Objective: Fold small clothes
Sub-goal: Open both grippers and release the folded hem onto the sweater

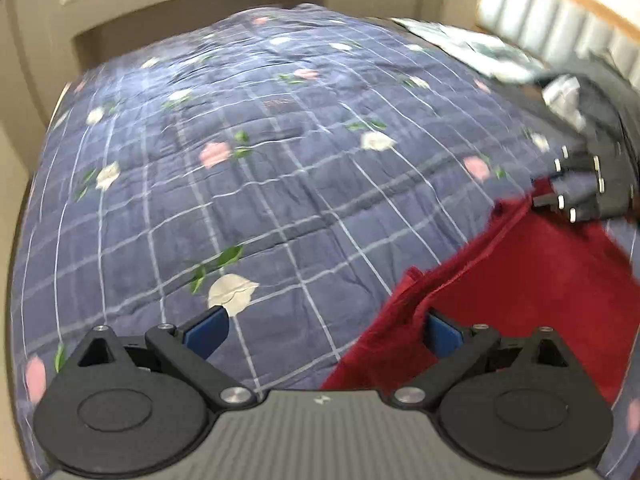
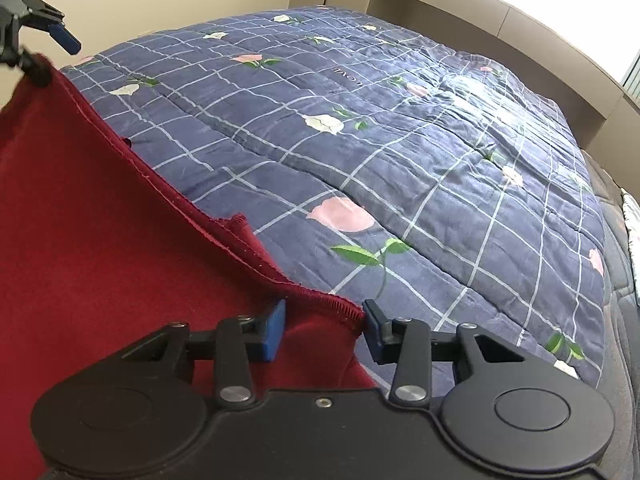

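A dark red garment (image 1: 520, 300) lies spread on the quilt, at the lower right of the left wrist view and the lower left of the right wrist view (image 2: 100, 240). My left gripper (image 1: 324, 332) is wide open; its right pad (image 1: 442, 332) rests at the garment's edge, and nothing is gripped. My right gripper (image 2: 324, 330) stands partly open with the garment's stitched hem corner (image 2: 328, 308) lying loosely between its pads. The right gripper (image 1: 544, 188) shows at the garment's far corner in the left wrist view. The left gripper (image 2: 50, 54) appears at the top left of the right wrist view.
A blue checked quilt with flowers (image 1: 280, 160) covers the bed. A beige headboard and wall ledge (image 2: 500, 28) run behind it. A pale patterned cloth (image 1: 472, 48) lies at the far right edge. A person's dark sleeve (image 1: 600, 120) holds the right gripper.
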`<state>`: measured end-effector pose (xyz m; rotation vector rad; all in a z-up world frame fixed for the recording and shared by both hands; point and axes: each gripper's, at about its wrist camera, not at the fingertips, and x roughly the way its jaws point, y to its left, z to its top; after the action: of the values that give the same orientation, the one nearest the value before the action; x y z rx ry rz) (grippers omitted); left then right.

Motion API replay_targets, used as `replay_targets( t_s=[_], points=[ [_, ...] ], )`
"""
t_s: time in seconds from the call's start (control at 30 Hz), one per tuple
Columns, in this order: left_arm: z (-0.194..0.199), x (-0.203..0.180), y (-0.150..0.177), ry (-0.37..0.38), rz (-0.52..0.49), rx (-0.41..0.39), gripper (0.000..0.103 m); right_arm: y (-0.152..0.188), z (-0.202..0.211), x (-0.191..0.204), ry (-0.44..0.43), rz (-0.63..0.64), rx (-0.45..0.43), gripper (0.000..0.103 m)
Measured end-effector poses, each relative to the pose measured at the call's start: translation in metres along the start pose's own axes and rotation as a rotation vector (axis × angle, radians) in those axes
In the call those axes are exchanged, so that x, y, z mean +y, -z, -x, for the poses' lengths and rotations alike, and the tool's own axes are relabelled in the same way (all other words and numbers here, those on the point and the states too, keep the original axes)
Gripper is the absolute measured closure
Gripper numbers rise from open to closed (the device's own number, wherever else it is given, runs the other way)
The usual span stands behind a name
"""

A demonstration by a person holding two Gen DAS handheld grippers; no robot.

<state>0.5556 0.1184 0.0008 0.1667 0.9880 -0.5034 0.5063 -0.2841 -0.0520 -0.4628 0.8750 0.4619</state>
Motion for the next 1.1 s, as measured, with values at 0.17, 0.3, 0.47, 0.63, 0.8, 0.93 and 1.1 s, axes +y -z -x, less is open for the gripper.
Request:
replay_targets(
  t_s=[0.17, 0.3, 0.47, 0.63, 0.8, 0.93, 1.1],
  points=[
    [0.017, 0.008, 0.002, -0.027, 0.123, -0.086, 0.001, -0.002, 0.007, -0.002, 0.058, -0.013, -0.034, 0.047],
    [0.018, -0.012, 0.014, -0.223, 0.197, -0.164, 0.001, 0.004, 0.028, -0.004, 0.147, -0.083, -0.12, 0.026],
    [0.0, -0.038, 0.049, -0.245, 0.299, -0.244, 0.001, 0.025, 0.042, 0.005, 0.131, -0.145, -0.184, 0.013],
    [-0.029, -0.065, 0.078, -0.35, 0.305, -0.296, 0.001, 0.043, 0.025, 0.011, 0.316, -0.144, -0.239, 0.008],
    [-0.057, -0.063, 0.087, -0.527, 0.336, -0.251, 0.0, 0.06, 0.002, 0.001, 0.412, -0.171, -0.242, 0.002],
    [-0.065, -0.048, 0.094, -0.477, 0.401, -0.241, 0.0, 0.064, 0.006, 0.0, 0.454, -0.152, -0.259, 0.001],
    [-0.035, -0.051, 0.106, -0.493, 0.471, -0.328, 0.001, 0.066, 0.051, 0.023, 0.468, -0.104, -0.285, 0.001]
  ],
)
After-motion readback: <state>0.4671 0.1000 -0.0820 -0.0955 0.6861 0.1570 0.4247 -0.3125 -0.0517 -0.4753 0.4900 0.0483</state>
